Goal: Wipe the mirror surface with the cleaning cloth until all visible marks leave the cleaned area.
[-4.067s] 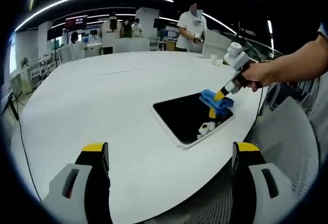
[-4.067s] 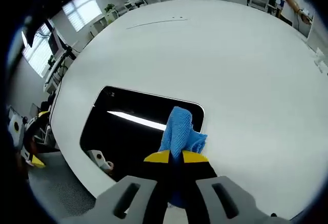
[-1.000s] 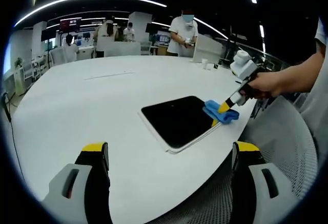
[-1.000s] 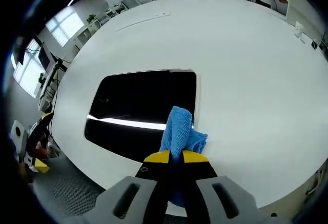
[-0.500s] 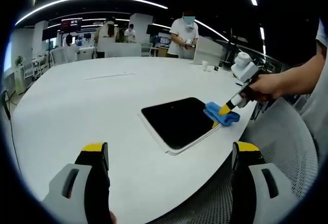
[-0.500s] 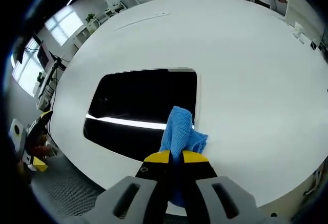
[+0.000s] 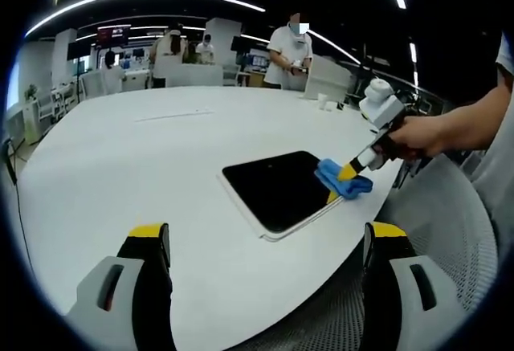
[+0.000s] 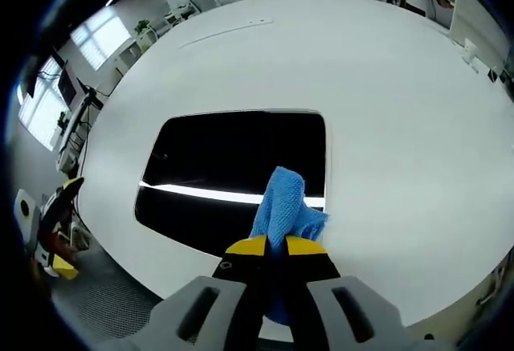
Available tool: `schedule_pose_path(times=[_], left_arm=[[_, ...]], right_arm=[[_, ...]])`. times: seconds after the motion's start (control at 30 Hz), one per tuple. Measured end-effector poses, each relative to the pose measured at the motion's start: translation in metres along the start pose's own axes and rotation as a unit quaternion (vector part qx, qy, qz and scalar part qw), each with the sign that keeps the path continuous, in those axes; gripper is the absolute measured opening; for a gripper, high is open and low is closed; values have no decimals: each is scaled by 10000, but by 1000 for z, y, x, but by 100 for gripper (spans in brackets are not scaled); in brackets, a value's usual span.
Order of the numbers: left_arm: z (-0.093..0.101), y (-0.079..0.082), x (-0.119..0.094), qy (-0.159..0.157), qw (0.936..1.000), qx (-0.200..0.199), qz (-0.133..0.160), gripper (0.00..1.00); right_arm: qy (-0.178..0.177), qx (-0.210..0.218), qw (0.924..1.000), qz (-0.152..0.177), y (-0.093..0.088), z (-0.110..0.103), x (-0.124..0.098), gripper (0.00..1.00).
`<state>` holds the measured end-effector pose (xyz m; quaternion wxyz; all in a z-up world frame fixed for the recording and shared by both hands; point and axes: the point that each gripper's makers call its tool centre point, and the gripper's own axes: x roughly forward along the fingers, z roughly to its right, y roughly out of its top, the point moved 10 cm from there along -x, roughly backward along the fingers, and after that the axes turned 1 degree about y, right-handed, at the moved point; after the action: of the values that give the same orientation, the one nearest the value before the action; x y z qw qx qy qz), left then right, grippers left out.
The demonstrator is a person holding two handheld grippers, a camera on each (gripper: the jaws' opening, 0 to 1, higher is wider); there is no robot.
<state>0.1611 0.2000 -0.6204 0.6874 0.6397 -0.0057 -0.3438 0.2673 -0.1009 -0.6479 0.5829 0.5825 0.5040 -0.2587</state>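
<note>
- The cleaning cloth (image 8: 283, 206) covers the mirror (image 8: 225, 174) edge beneath it, and its lower end is hidden between the right tongs (image 8: 275, 246).
- Marks on the mirror: too dark to tell.

1. A broad white table (image 7: 136, 166) spreads ahead of the left gripper's jaws.
2. A dark rectangular mirror (image 8: 233, 178) lies flat on it, just beyond the right gripper's jaws, near the table's edge.

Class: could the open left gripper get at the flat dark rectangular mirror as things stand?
Probably yes: bare white table lies between the left gripper and the mirror; the right gripper and blue cloth occupy only its far edge.
</note>
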Motion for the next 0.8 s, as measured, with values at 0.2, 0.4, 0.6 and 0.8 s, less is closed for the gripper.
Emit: schedule_pose_path(times=[0.2,0.4,0.6,0.8], left_arm=[[1,0,0,-17,10000,25,-25,99],[1,0,1,-28,10000,39,-41,99],[2,0,2,-55,9999,38,-81,99],[0,-1,1,22,9999,74,-115,99]], right_arm=[[92,-42,9999,-11,3,-11,5,1],[306,-103,9995,-66,7,-28,11,1],[418,-313,9986,-125,11,-52,17,1],[547,-338,9978,-138,14,-64,21,1]])
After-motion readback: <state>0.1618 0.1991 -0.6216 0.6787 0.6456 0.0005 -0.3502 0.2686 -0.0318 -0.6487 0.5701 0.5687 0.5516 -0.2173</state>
